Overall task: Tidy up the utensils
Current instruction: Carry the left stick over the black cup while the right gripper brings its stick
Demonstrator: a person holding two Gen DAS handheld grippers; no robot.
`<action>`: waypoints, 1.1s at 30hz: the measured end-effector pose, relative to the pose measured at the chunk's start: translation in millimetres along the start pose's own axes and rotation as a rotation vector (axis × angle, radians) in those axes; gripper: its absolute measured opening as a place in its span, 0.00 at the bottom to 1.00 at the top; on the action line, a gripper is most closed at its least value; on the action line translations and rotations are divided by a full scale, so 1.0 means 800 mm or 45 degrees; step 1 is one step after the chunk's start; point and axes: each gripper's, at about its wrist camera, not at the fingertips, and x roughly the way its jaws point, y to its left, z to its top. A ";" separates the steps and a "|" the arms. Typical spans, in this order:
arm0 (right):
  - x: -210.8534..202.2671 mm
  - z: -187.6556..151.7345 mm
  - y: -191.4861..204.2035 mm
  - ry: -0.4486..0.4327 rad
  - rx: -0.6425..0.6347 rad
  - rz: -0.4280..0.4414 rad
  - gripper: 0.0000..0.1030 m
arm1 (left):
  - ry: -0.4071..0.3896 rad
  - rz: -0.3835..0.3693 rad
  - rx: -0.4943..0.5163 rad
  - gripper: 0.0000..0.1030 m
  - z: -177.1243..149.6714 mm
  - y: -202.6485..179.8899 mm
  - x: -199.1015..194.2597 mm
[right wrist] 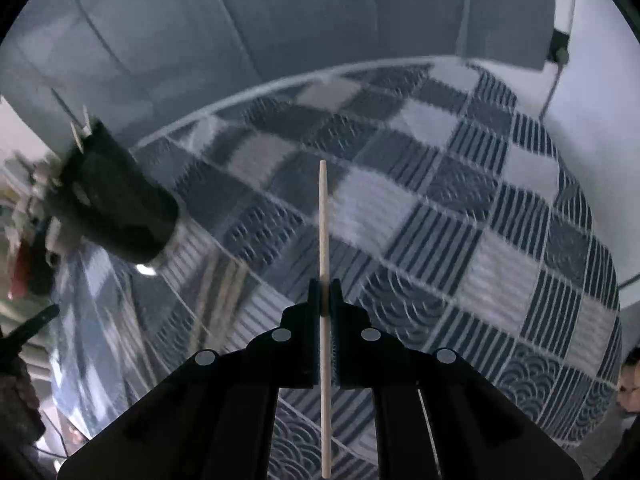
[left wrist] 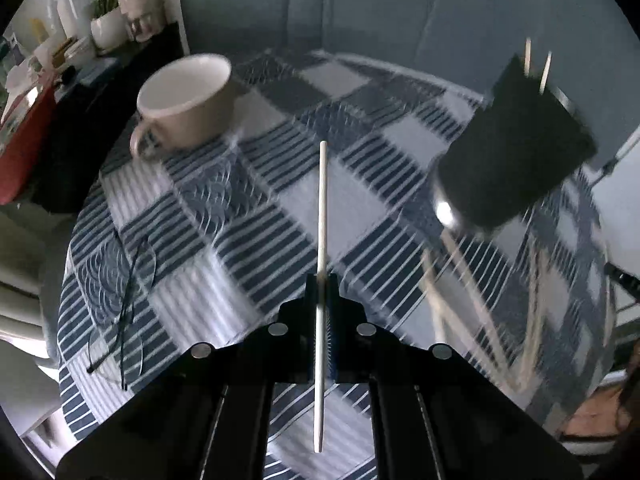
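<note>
In the left wrist view my left gripper is shut on a pale chopstick, held above the checked tablecloth and running straight up the picture. A black utensil holder with two stick ends poking out stands to its right. Several blurred chopsticks lie on the cloth below the holder. In the right wrist view my right gripper is shut on another pale chopstick, also above the cloth. The black holder sits to its left there.
A cream mug stands at the table's far left. Folded glasses lie near the left edge. A dark sideboard with a potted plant and clutter is beyond. A grey sofa backs the round table.
</note>
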 end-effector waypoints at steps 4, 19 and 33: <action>-0.018 0.037 0.026 -0.075 -0.039 0.047 0.04 | -0.091 -0.029 0.045 0.04 0.039 -0.024 -0.020; -0.075 0.137 0.131 -0.299 -0.213 0.216 0.04 | -0.342 -0.089 0.209 0.04 0.156 -0.111 -0.076; -0.061 0.180 0.205 -0.415 -0.260 0.500 0.04 | -0.410 -0.264 0.201 0.04 0.198 -0.165 -0.080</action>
